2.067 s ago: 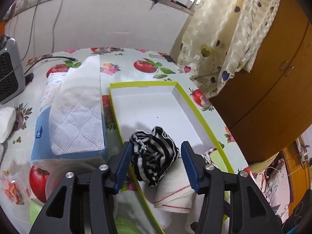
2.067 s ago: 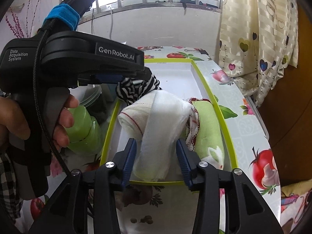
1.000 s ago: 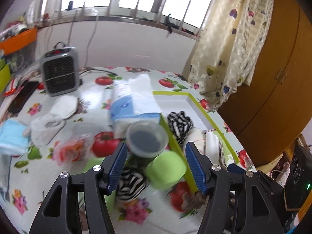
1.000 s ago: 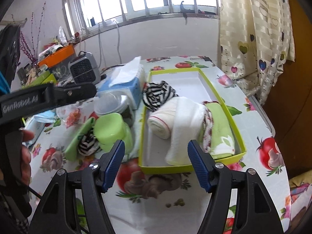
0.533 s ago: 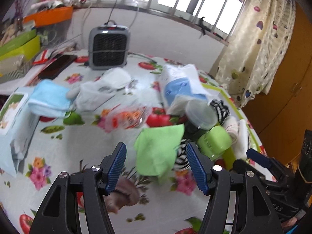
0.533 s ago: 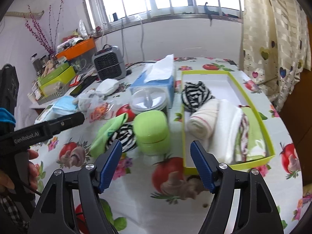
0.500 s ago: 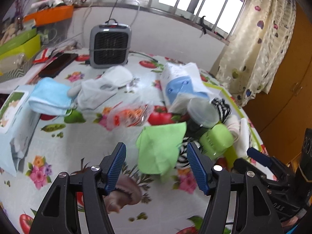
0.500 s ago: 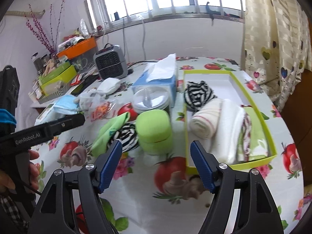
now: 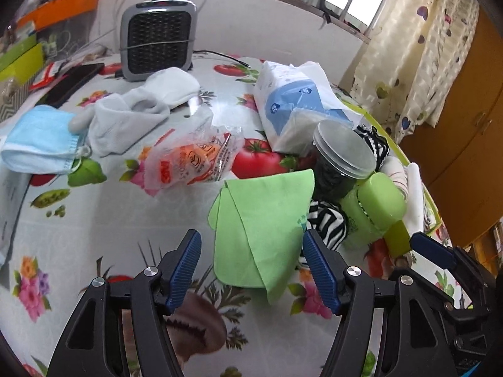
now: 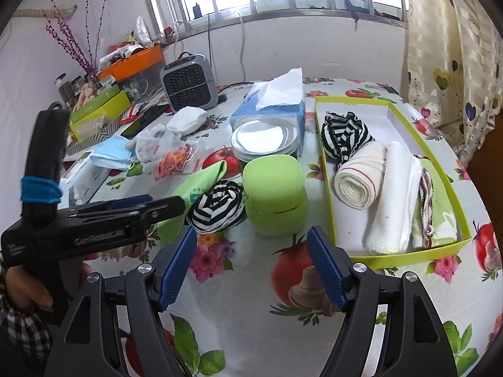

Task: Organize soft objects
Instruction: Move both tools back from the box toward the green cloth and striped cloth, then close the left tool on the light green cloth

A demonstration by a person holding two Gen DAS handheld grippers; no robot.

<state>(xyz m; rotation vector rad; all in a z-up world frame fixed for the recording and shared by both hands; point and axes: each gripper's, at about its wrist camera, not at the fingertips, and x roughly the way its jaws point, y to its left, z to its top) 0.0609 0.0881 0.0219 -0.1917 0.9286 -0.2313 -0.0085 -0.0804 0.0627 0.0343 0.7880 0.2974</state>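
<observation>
1. Green cloth (image 9: 264, 229), folded, lies flat on the worktop (image 9: 103, 220) with its near corner between the blue pads of our left claw (image 9: 251, 267). The pads do not touch it.
2. Left claw: jaws wide apart and just been opening; nothing gripped.
3. Right claw (image 10: 251, 265): jaws also wide apart and just been opening. Only bare flowered oilcloth shows between the pads; nothing is held.
4. A striped black-and-white bundle (image 10: 217, 209) sits on the worktop, touching the green cloth on one side and a green lidded tub (image 10: 275, 198) on the other. In the right wrist view the tip of the left claw lies over the edge of the green cloth, just beside this bundle.
5. The yellow-green tray (image 10: 452, 188) sits right of the tub. Inside it: a second striped bundle (image 10: 344, 135) at the far end, then a rolled cream towel (image 10: 358, 179), a white rolled towel (image 10: 396, 194) and a green towel (image 10: 440, 216) along the right wall, all packed side by side.
6. Loose on the worktop, well apart from the tray: grey-white socks (image 9: 138, 110), a blue face mask (image 9: 41, 138), a crinkled plastic bag (image 9: 191, 154) and a tissue pack (image 9: 298, 103).
7. A clear-lidded jar (image 9: 342, 150) stands behind the tub.
</observation>
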